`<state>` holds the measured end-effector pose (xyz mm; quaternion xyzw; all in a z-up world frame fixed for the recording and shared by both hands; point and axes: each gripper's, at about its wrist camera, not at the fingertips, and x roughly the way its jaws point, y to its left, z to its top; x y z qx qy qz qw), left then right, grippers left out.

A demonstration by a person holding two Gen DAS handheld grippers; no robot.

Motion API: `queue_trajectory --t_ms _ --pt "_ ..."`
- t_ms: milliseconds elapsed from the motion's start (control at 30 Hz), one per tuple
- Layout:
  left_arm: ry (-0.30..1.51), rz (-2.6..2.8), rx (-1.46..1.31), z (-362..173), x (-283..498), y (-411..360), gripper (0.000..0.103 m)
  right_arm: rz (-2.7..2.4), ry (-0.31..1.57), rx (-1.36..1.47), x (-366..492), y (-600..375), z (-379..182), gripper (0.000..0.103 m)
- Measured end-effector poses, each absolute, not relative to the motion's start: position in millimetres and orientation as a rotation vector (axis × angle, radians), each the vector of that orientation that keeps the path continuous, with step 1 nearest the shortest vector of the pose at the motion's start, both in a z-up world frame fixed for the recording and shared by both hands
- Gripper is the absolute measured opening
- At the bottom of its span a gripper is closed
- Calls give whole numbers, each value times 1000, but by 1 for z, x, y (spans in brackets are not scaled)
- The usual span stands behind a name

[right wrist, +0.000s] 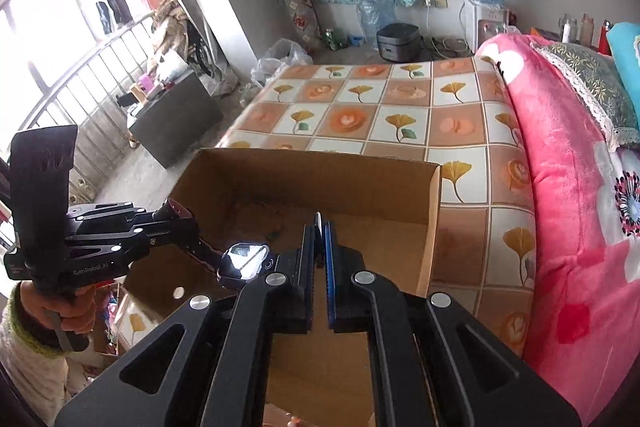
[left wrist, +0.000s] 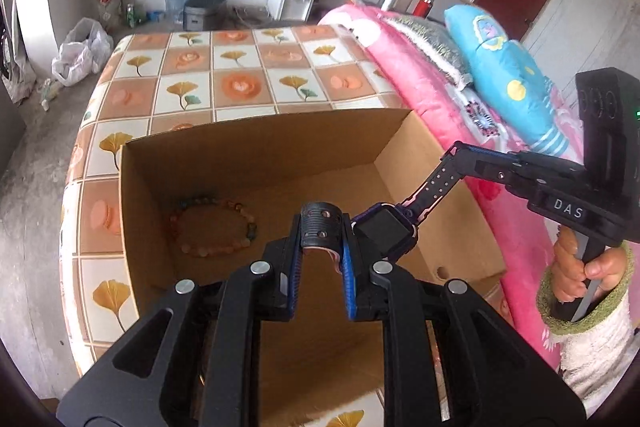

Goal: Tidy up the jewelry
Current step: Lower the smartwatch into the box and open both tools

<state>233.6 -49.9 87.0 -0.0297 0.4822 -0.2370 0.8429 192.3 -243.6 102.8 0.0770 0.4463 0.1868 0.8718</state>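
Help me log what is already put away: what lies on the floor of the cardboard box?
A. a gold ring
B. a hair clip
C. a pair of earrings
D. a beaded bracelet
D: the left wrist view shows a beaded bracelet lying on the floor of the cardboard box.

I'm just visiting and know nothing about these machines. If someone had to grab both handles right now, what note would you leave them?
Left tool: shut on one strap end of the smartwatch, which curls over between its fingers.
Right tool: shut on the other strap end.
Together they hold the watch stretched above the open cardboard box.
Done: a beaded bracelet already lies on the box floor.
Left: probably lower the watch into the box and release both tools. No other jewelry is visible outside the box.
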Motion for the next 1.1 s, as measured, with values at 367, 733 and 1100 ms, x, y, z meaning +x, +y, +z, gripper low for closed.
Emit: queue_trajectory --t_ms 367,733,1100 --pt "1352 -366 -57 2 319 -76 34 313 1069 14 266 -238 48 7" --pt "1231 -341 -110 36 306 -55 50 309 952 64 245 -259 71 7" --pt "875 -425 -83 141 176 -8 66 299 709 93 132 -274 153 44"
